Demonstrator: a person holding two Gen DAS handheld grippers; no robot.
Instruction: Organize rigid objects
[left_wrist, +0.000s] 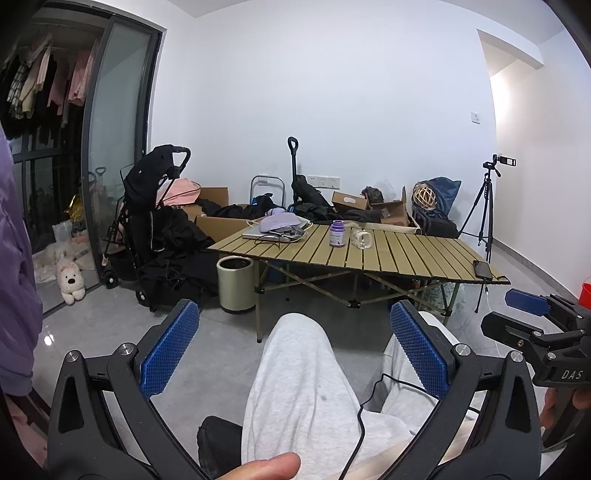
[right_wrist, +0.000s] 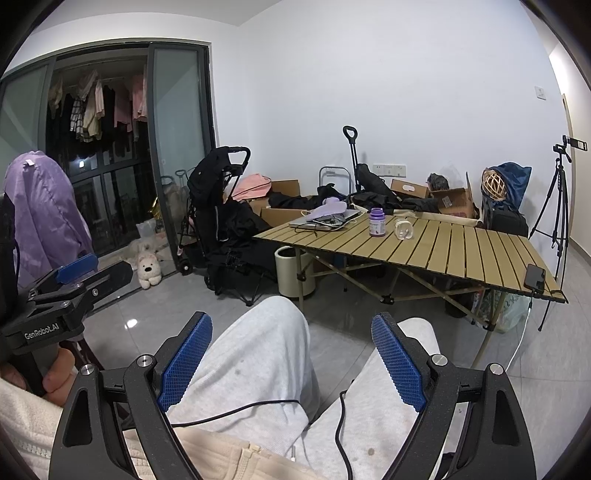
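Hovering over the person's lap in grey trousers, the left hand-held gripper stood with its two blue-padded fingers spread wide and nothing between them, and the right hand-held gripper was spread just as wide and equally empty. Each one showed at the edge of the other's view: the right one's body read "DAS" in the left wrist view, and the left one's body read "GenRobot.AI" in the right wrist view. A black cable ran across the lap. Well ahead of both, across grey floor tiles, stood a slatted folding tabletop. On it, near the far edge, one purple bottle stood upright, its label too small to read, and just beside it on the right sat one clear glass cup; the two looked apart, not touching. At the tabletop's far left corner lay one laptop with a lilac item and cords on top, and at the near right corner lay one black phone. One pale bin stood on the floor under the left end. Beyond were one black stroller, one white plush dog, cardboard boxes and one tripod carrying a camera.
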